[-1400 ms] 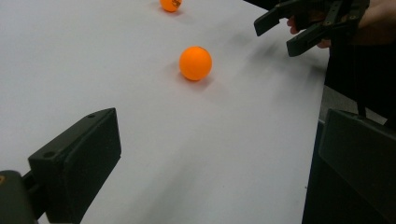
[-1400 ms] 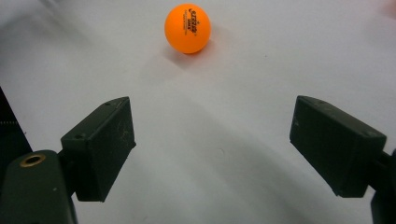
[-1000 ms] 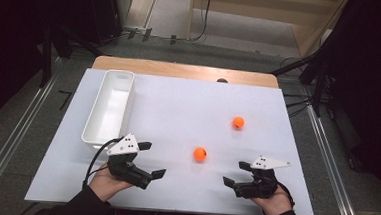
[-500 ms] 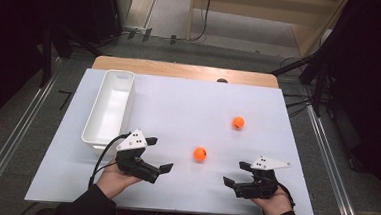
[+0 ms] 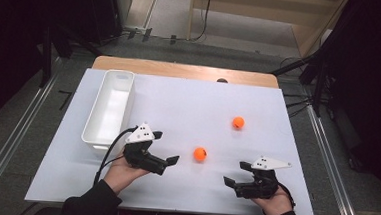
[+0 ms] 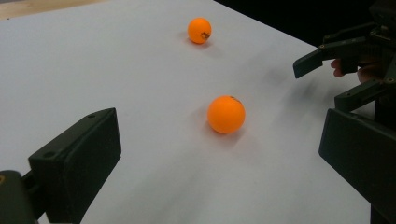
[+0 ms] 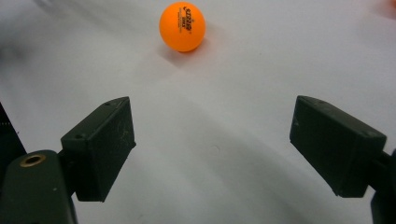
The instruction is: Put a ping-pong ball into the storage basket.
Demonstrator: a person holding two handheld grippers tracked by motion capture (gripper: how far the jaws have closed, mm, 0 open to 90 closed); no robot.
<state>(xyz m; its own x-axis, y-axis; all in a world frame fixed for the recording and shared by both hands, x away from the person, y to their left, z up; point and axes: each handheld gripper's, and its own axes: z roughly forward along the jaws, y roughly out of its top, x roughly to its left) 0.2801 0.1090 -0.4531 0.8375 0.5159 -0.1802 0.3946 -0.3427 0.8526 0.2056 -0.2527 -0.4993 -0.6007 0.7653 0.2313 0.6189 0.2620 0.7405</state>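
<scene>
High view: the left gripper has its jaws wide open w/ nothing in them, just beside the near ball. The right gripper is open and empty too, on the ball's other side. The far ball sits past the near ball. The white bin looks empty (so likely nothing's done yet).

Left gripper view: near ball sits ahead, between the jaws.

Right gripper view: near ball lies ahead; something orange is cut off at the corner.

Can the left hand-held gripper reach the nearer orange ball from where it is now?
Probably yes: the left hand-held gripper is open and points at the nearer orange ball, with only bare white table between them.
</scene>
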